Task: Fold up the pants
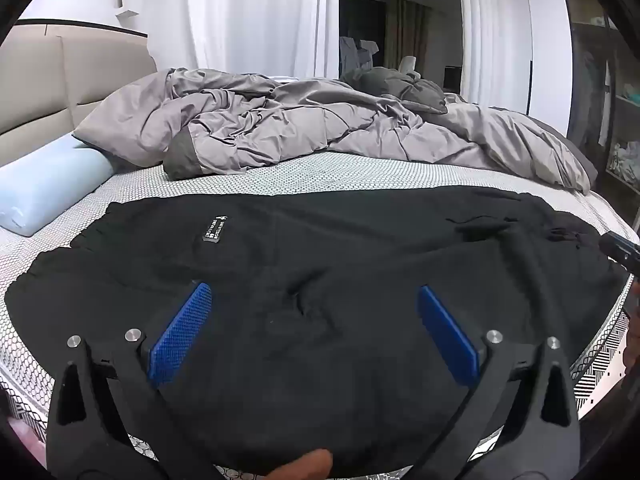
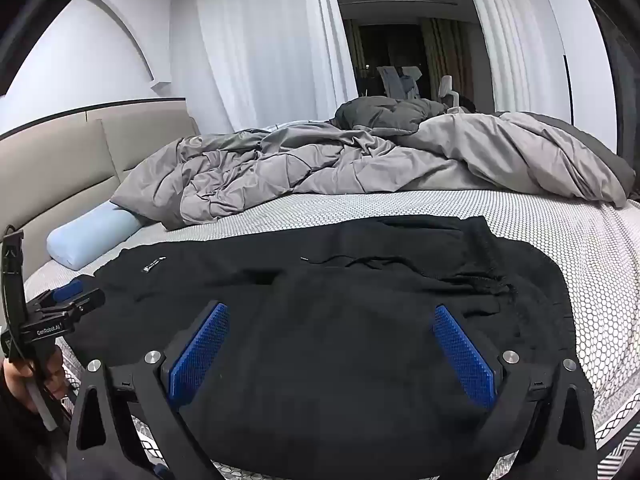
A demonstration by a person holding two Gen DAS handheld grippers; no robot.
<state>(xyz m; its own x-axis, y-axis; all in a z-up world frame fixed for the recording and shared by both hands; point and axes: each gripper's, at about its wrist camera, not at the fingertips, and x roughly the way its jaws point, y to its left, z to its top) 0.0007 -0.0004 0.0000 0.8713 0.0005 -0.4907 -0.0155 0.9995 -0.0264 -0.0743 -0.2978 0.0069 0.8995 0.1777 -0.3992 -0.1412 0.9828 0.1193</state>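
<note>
Black pants (image 1: 320, 248) lie spread across the near part of the bed, with a small black label (image 1: 215, 232) on them; they also show in the right wrist view (image 2: 340, 300). My left gripper (image 1: 314, 300) is open and empty, its blue pads (image 1: 180, 336) wide apart just above the cloth. My right gripper (image 2: 332, 320) is open and empty over the pants near the waistband with drawstring (image 2: 480, 272). The left gripper also shows at the left edge of the right wrist view (image 2: 60, 312), and the right one at the right edge of the left wrist view (image 1: 622, 250).
The mattress (image 1: 320, 172) has a white honeycomb cover. A crumpled grey duvet (image 1: 300, 124) lies behind the pants. A light blue pillow (image 1: 44, 192) sits at the left by the beige headboard (image 1: 60, 80). White curtains (image 1: 260, 12) hang behind.
</note>
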